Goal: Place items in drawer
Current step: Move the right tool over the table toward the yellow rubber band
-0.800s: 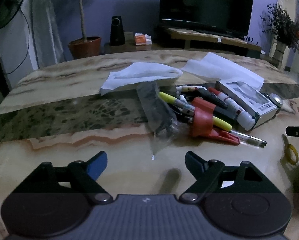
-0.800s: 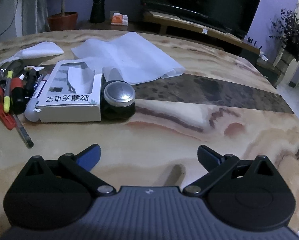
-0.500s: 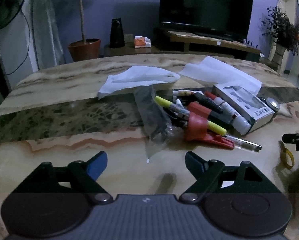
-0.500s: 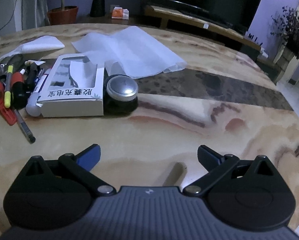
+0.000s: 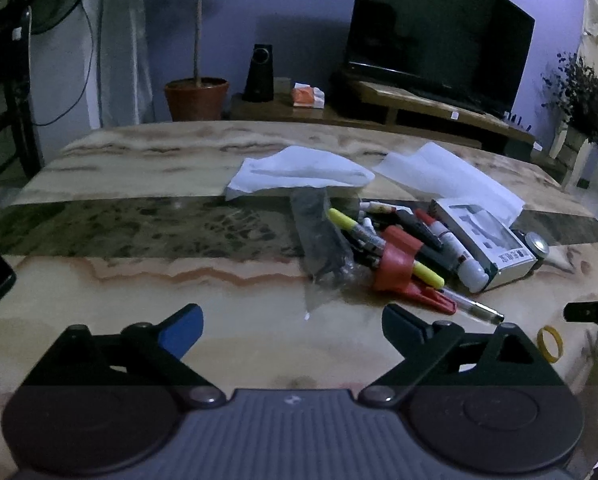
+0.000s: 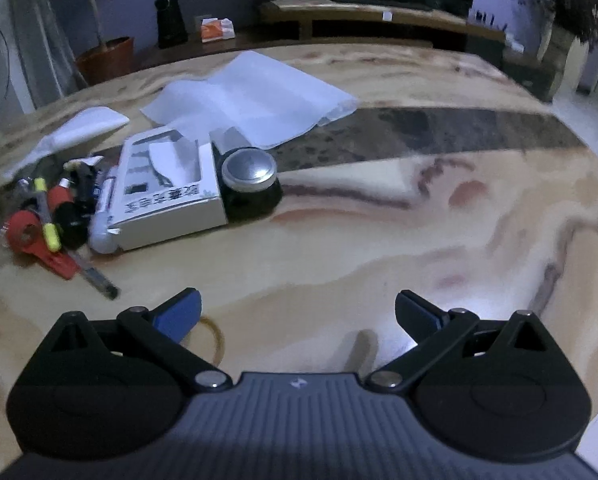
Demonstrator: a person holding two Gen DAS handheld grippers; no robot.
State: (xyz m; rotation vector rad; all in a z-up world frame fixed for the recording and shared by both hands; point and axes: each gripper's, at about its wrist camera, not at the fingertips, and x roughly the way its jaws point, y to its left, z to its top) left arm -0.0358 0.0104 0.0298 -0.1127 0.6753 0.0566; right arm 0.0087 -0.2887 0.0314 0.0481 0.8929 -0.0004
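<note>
Right tongs point(image 6: 297, 310) nearer yellow ring point(image 6: 215, 338); both tongs point(image 5: 293, 324) agape, empty; one box point(image 6: 167, 190).

The yellow ring point(image 6: 213, 336) now lies seemingly under the right hand-held gripper point(image 6: 297, 314).

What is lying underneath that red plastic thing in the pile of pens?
The red plastic piece lies across a yellow highlighter and a clear pen. Darker pens sit beneath too, but how many is hidden.

A: What are you working over?
B: You're facing a marbled table point(image 5: 139, 292) with a dark band.
A: What's lying on it?
B: Pens point(image 5: 383, 236), a white box point(image 6: 167, 196), tissue sheets point(image 6: 251, 96), and a yellow rubber band point(image 5: 550, 343).
</note>
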